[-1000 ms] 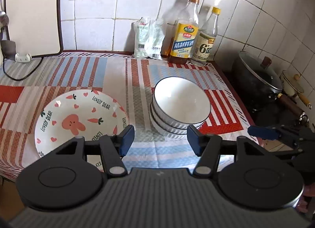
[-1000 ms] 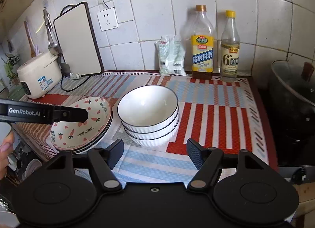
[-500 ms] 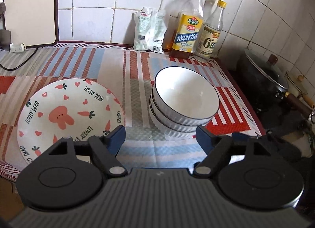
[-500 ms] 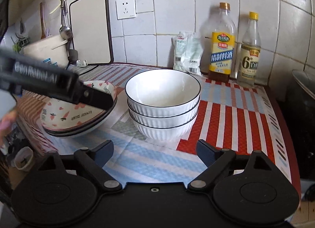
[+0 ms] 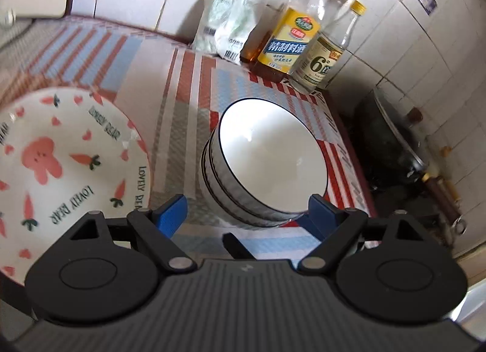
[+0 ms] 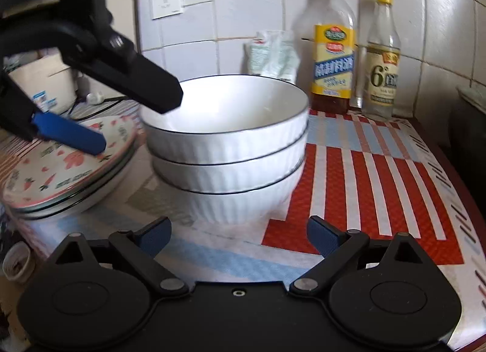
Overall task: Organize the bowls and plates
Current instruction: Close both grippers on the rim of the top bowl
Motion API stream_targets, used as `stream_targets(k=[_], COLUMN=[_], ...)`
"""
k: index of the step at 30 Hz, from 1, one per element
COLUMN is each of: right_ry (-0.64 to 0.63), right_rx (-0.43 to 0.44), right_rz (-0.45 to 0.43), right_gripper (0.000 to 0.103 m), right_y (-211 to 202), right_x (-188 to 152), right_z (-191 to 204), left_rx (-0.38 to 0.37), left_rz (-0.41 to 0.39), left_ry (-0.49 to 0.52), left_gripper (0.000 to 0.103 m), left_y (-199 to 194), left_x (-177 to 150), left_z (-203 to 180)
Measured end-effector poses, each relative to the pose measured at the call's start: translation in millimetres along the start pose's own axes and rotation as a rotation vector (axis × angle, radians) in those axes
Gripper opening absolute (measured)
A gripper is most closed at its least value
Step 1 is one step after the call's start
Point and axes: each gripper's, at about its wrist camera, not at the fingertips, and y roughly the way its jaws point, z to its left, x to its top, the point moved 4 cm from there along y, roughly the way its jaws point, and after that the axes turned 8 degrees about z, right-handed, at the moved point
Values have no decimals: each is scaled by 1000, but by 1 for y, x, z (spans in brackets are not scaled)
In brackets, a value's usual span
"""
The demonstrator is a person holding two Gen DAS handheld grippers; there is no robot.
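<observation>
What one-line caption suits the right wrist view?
Open right tongs face three stacked white ribbed ceramic bowls beside rabbit-print plates on a striped cloth.

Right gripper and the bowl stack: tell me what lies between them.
Only bare striped cloth separates the right gripper, jaws opening, from the bowl stack, seen in the right wrist view.

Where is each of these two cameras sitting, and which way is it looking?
Left wrist view: sits on the left gripper, looking forward and down at the rabbit plate and the bowl stack; its own two fingers show, jaws opening, nothing between them.
Right wrist view: sits on the right gripper, low at the counter's edge, facing the tiled wall; its own fingers show, jaws opening and empty, with the left gripper over the plates.
Both share the bowl stack, plates, and the two bottles.
</observation>
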Motion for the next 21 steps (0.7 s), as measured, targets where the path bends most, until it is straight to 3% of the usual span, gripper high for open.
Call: stream_targets(k=[5,9,12,21], right_ry=[-14,-29,-32,-58], right_rx=[-6,-19,-25,-31], right_rz=[-28,-47,-59,-61], right_gripper=[98,98,99,102], right_y=[9,15,16,22], right_x=[0,3,3,7], right_z=[2,6,8,11], left_rx=[-3,8,53,80], left_rz=[47,83,89,168], left_ry=[-28,-47,4,-47], left_gripper=[81,60,55,55], left_y=[15,24,28,49], left_x=[9,15,20,28], left_z=[5,4,-1,11])
